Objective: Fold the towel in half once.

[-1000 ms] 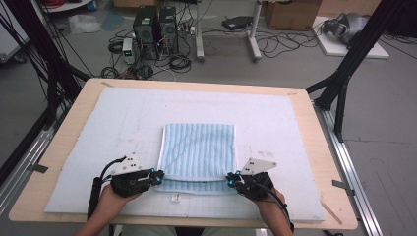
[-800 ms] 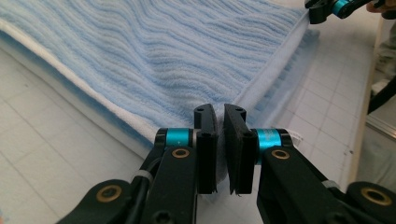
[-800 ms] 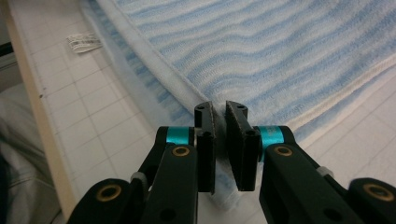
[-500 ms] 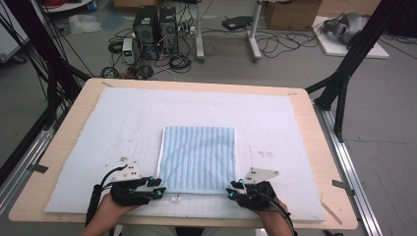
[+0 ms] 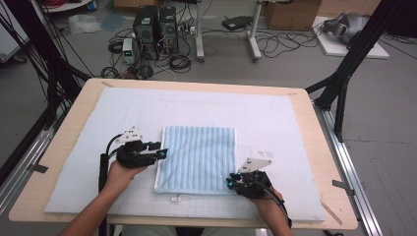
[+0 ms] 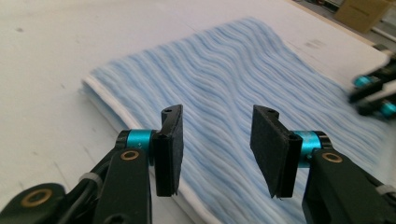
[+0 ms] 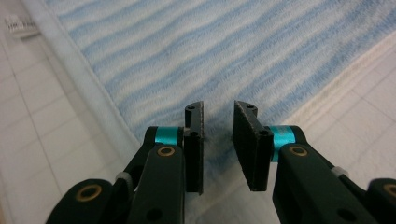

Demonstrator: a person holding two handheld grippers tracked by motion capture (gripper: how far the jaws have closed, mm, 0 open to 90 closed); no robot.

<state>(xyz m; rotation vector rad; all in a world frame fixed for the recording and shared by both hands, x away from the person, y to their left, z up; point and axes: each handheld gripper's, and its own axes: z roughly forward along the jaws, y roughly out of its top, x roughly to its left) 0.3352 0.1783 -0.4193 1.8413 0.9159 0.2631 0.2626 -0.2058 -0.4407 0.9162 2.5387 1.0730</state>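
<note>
On the white-padded bench (image 5: 74,147), the left gripper (image 5: 162,152) is held at the left edge of the folded blue-striped towel (image 5: 196,157), jaws released after opening. At the towel's near right corner, the right gripper (image 5: 230,184) is poised, jaws narrowly parted, having just been closing, nothing grasped.

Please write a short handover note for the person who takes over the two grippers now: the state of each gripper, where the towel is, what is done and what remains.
Left gripper: open, nothing between the jaws, at the left edge of the towel.
Right gripper: open with a narrow gap, over the towel's near right corner, not gripping it.
Towel: blue striped, folded, flat on the white mat; its tag lies at the near edge.
Done: it lies folded and released.
Left: probably another fold, starting from the left edge.
</note>
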